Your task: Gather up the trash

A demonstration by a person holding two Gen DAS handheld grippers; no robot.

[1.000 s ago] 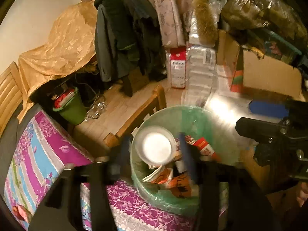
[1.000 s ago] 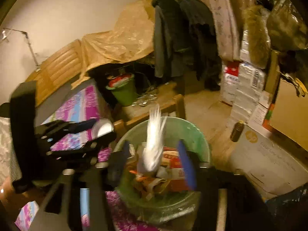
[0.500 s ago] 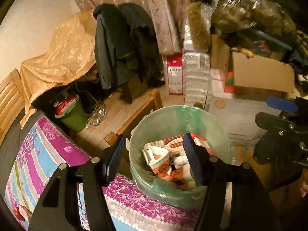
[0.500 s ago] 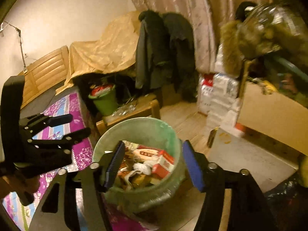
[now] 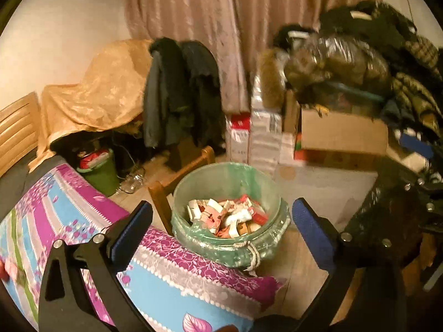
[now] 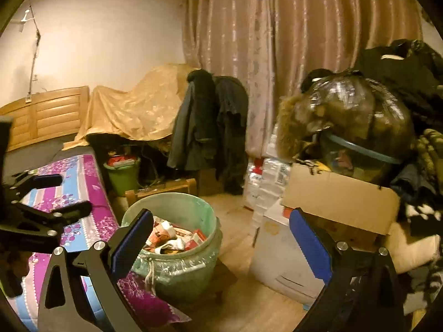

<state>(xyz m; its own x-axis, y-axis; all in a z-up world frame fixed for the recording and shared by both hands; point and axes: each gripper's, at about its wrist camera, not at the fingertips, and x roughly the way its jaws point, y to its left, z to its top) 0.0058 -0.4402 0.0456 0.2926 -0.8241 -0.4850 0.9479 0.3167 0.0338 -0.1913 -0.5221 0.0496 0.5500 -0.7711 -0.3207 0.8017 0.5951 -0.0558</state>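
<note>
Both grippers have drawn back from the trash bin since a second ago, when they hung right over its mouth and a white piece was dropping in; now the bin sits farther off in each view and that trash lies inside

Nearest in the left wrist view, the left gripper point(image 5: 221, 227) has its jaws opening wide, blue pads far apart, nothing between them. Under its left finger lies the bedspread point(image 5: 69, 221), striped purple, blue and grey with flowers. Just beyond, beside the bed's right edge, stands the trash bin point(image 5: 199, 182), a pale green pail lined with a green plastic bag tied by a cord below the rim. It is partly filled with trash point(image 5: 227, 217): crumpled red and white wrappers and cartons. A wooden chair point(image 5: 180, 177) stands touching the bin's far left side.

In the right wrist view the right gripper point(image 6: 221, 238) is likewise opening, its pads spread with nothing held; the bin shows behind its left finger. To the left the other gripper reaches over the bedspread. Right of the bin are a white box point(image 6: 279, 251) and an open cardboard box point(image 6: 340, 202) stacked with a bagged fur-trimmed coat point(image 6: 346, 119).

Farther back a small green bucket point(image 6: 123, 177) sits on the floor by the bed, dark jackets point(image 6: 210, 127) hang in the middle, a tan cloth point(image 6: 138, 108) drapes furniture on the left, and pink curtains point(image 6: 263, 41) cover the far wall
</note>
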